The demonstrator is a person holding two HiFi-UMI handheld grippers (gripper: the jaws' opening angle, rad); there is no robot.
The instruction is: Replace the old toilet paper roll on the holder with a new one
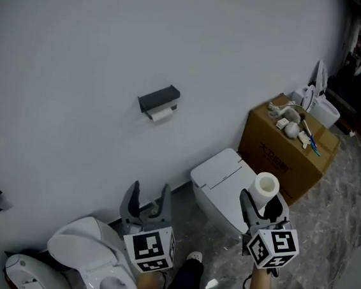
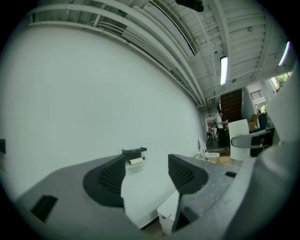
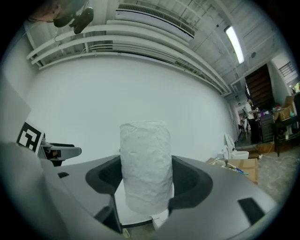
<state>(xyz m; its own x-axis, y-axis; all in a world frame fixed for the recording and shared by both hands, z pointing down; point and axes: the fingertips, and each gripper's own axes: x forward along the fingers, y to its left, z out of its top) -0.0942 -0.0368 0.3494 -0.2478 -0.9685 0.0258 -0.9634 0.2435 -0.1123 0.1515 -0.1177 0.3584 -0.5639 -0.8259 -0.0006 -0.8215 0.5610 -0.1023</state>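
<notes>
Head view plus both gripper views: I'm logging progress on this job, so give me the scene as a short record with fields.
left gripper: open, nothing between its jaws
right gripper: shut on the new roll, which stands upright
holder: black, mounted on the wall
old roll: small, hanging under the holder
swap: not yet begun, both grippers apart from the holder
nearby: cardboard box against the wall, clutter on top
</notes>
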